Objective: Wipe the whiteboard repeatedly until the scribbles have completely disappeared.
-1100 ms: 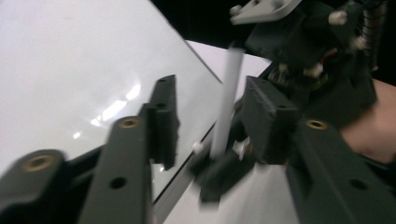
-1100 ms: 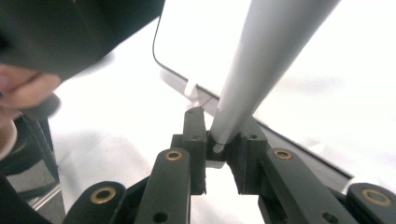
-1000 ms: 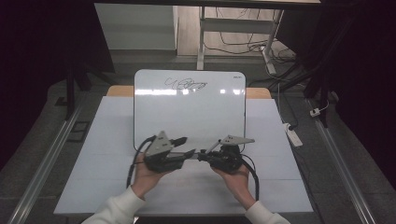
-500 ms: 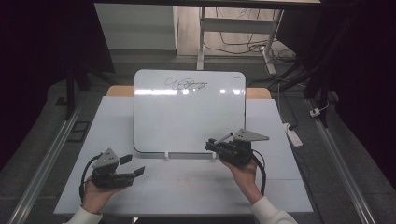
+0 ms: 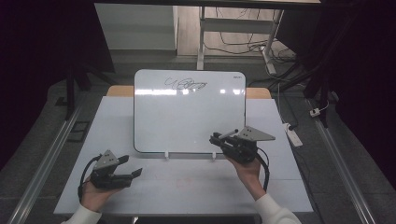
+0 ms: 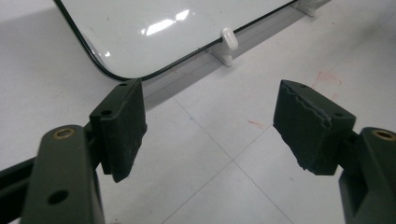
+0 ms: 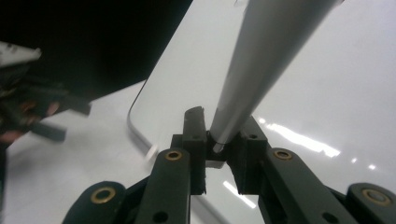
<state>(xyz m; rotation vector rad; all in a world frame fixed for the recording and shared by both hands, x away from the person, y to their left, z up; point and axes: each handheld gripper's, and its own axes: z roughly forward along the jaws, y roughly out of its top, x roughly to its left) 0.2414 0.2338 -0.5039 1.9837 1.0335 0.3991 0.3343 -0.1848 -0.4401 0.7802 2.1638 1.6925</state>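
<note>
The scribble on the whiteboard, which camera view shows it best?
The high view: the dark scribble sits near the whiteboard's top edge, whole and unobstructed. The left gripper view catches just the board's bare lower corner; the right gripper view shows blank glossy board behind the pen.

A whiteboard [image 5: 189, 112] stands tilted on the white counter [image 5: 187, 191], with black scribbles near its top edge. The right gripper [image 5: 215, 138] is just in front of the whiteboard's lower right corner. Its fingers are pressed together on a thin grey pen [image 5: 228, 134]. The left gripper [image 5: 132, 166] sits low on the counter, off past the whiteboard's lower left corner. Its fingers have just been opening, with nothing between them.
</note>
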